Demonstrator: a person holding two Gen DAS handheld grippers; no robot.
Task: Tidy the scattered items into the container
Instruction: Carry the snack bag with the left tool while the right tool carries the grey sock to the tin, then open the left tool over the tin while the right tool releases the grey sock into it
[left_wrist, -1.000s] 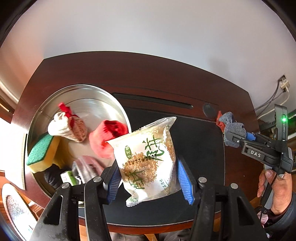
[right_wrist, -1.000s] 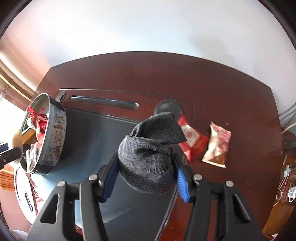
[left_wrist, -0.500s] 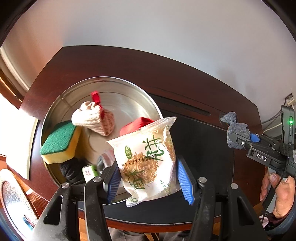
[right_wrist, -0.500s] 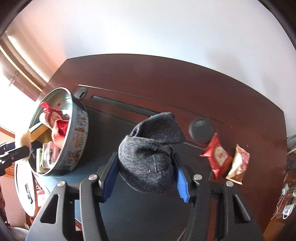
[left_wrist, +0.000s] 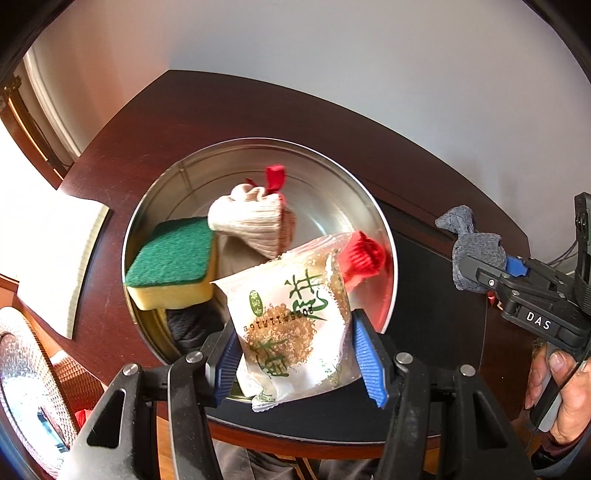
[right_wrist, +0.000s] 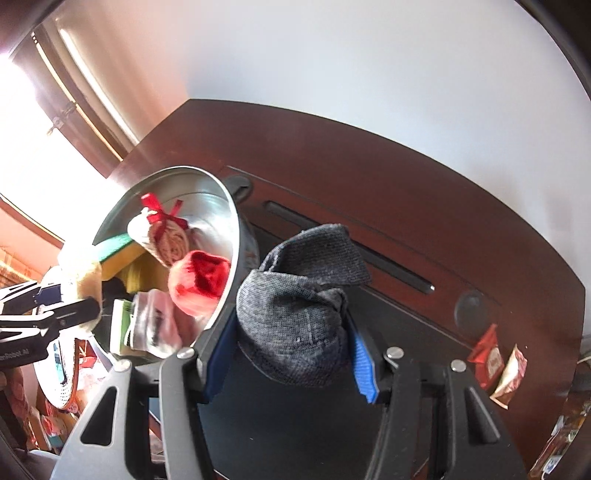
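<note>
Left gripper (left_wrist: 295, 354), seen from its own wrist camera: my blue pads are closed on a clear snack packet (left_wrist: 295, 317) with green print, held above the near rim of the round metal tin (left_wrist: 376, 206). Inside the tin lie a green-and-yellow sponge (left_wrist: 173, 262), a cream sock bundle (left_wrist: 251, 225) tied with red ribbon, a red sock ball (left_wrist: 364, 254) and a dark bundle (left_wrist: 190, 325) low at the front. My right gripper (left_wrist: 480, 273) appears at the right edge over the black mat (left_wrist: 436, 317), carrying a grey sock ball (left_wrist: 476, 247), with my hand (left_wrist: 561, 402) on its handle.

Right gripper (right_wrist: 291, 358), from its wrist camera: pads clamped on the grey sock ball (right_wrist: 295, 314), just beside the tin's (right_wrist: 236, 236) outer wall. Only this view shows two snack sachets (right_wrist: 496, 365) lying on the brown table (right_wrist: 369, 166) far right, and a small green-and-white box (right_wrist: 120, 325) inside the tin.
</note>
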